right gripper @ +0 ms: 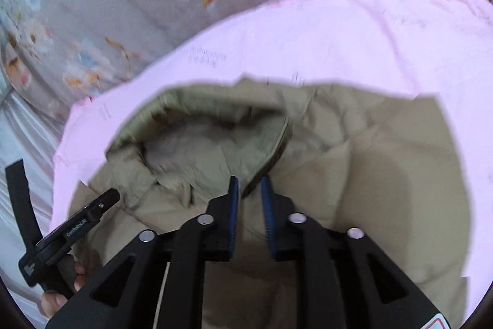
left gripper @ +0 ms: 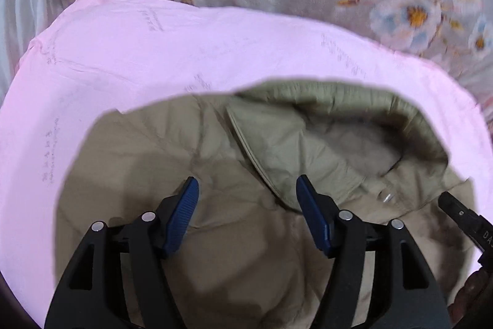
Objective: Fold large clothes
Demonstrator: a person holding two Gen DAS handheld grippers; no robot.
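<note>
khaki jacket point(left gripper: 215, 144) on pink sheet point(left gripper: 154, 51). left gripper point(left gripper: 247, 190) jaws wide apart, holding nothing. right gripper point(right gripper: 250, 190) jaws nearly closed, pinching jacket collar edge.

My khaki jacket point(left gripper: 215, 236) is matt, crinkled woven cloth with one shiny metal snap point(left gripper: 387, 197). The pink sheet point(left gripper: 154, 57) under it is soft matt cotton. My left hand-held gripper point(left gripper: 246, 205) is matt black plastic with ribbed blue pads point(left gripper: 181, 218).
</note>
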